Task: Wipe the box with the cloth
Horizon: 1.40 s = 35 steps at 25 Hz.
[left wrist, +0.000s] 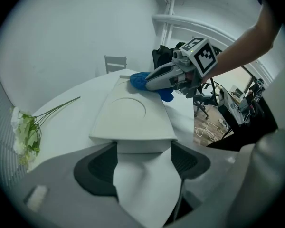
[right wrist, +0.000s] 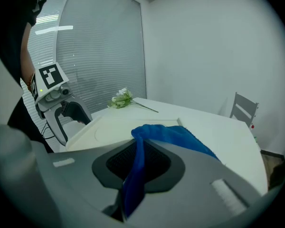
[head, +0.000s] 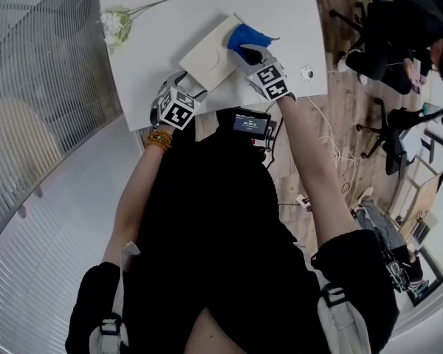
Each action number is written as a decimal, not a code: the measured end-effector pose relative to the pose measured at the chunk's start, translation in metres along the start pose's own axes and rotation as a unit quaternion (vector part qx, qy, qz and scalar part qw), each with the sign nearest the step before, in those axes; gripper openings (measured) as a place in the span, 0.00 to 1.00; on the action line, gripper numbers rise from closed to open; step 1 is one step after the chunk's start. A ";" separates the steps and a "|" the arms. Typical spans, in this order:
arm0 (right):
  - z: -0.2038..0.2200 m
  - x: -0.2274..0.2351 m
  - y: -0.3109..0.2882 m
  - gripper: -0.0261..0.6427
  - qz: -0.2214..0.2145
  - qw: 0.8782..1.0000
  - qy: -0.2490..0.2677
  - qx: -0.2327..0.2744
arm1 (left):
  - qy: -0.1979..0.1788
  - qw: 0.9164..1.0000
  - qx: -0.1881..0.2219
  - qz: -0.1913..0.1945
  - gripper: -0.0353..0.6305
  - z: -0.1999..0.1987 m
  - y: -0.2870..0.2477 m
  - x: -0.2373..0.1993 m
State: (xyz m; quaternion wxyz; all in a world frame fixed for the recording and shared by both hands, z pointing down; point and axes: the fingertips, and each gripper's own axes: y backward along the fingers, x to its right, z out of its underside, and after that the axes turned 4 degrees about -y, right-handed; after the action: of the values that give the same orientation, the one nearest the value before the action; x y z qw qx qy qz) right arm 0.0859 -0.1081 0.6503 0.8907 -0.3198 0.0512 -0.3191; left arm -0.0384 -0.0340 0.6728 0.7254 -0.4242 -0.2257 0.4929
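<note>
Looks like an office: swivel chairs (head: 390,140) on wood flooring (head: 348,113), a seated person (head: 400,35), white table (head: 179,22), ribbed glass partition (head: 37,72).

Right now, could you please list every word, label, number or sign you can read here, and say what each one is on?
No text here can be read.
Small screen at the person's chest: light print, too small to read.
Marker cubes: black-and-white square patterns, no words.
Box: only a plain circle outline, no print.
</note>
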 end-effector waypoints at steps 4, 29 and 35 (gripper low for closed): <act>0.003 -0.037 -0.006 0.13 -0.019 1.000 -0.005 0.003 | 0.000 1.000 -0.006 0.001 0.59 0.012 0.005 0.003; -0.016 -0.144 -0.003 0.13 -0.200 0.969 -0.145 0.020 | -0.044 0.999 -0.017 0.002 0.58 0.020 0.006 0.005; -0.068 -0.040 0.057 0.13 -0.092 0.934 -0.277 0.207 | -0.045 0.999 0.002 0.001 0.58 0.017 0.017 -0.001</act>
State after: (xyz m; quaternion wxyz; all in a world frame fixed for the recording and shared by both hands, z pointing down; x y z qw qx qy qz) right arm 0.0651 -0.0867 0.5578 0.8829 -0.2073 -0.2939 -0.3018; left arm -0.0600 -0.0255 0.6677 0.7152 -0.4005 -0.2567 0.5121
